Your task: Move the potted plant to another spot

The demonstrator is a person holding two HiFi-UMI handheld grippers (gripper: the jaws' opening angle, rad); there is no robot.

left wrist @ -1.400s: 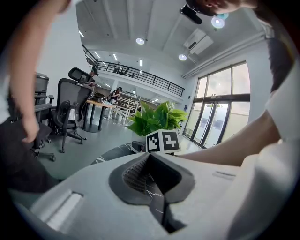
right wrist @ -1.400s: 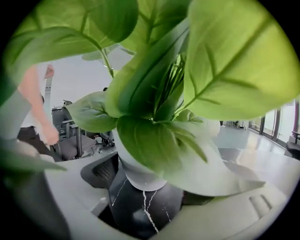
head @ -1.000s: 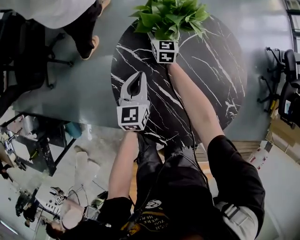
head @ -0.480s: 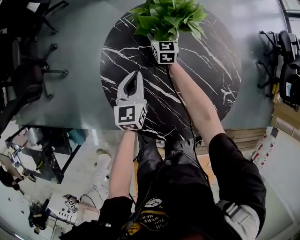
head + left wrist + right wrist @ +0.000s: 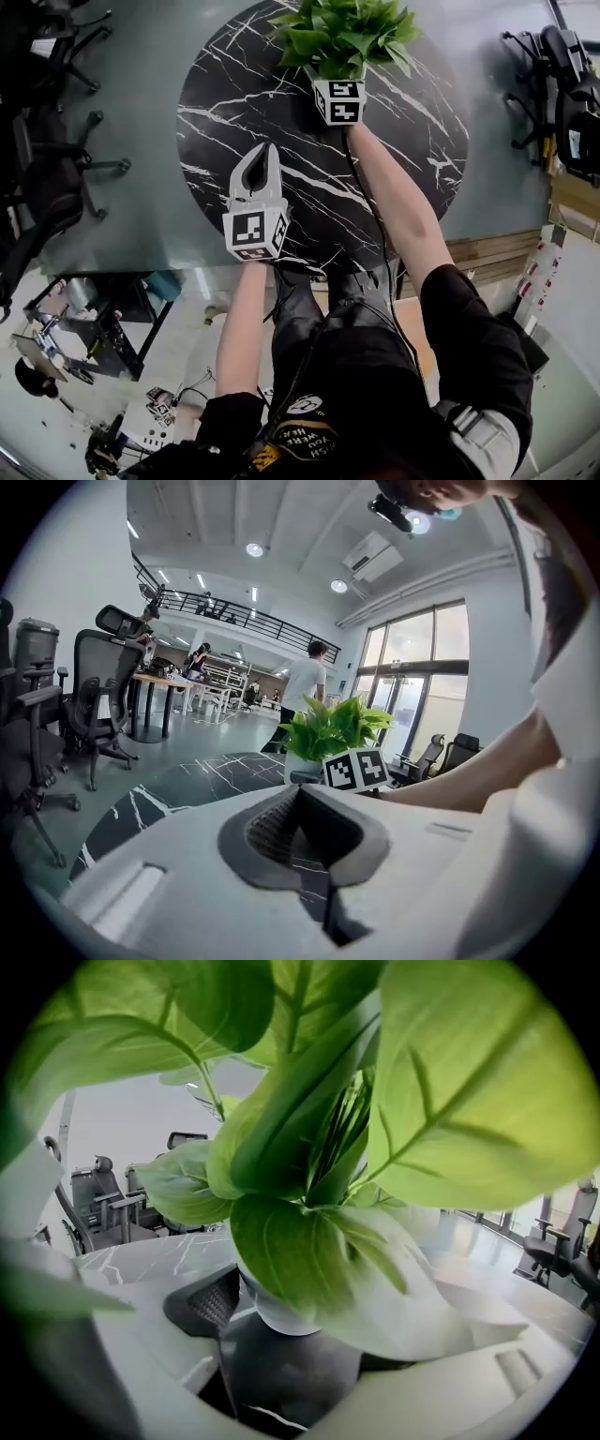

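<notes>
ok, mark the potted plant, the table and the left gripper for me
potted plant (image 5: 342, 33): head view, on its leaves.
table (image 5: 225, 103): head view, bare marble top left of the potted plant.
left gripper (image 5: 262, 150): head view, midway between its fingertips.

Support: round black marble-look table top (image 5: 281, 103) with white veining, standing on a glossy grey floor (image 5: 141, 216). Only item over the top is a leafy green potted plant in a white pot (image 5: 345, 33), near the far edge, right of centre. Can't tell if the pot base touches the top. Rest of the top is bare stone pattern. On the floor: dark office chairs (image 5: 56, 173) left of the table, more at the right edge.
</notes>
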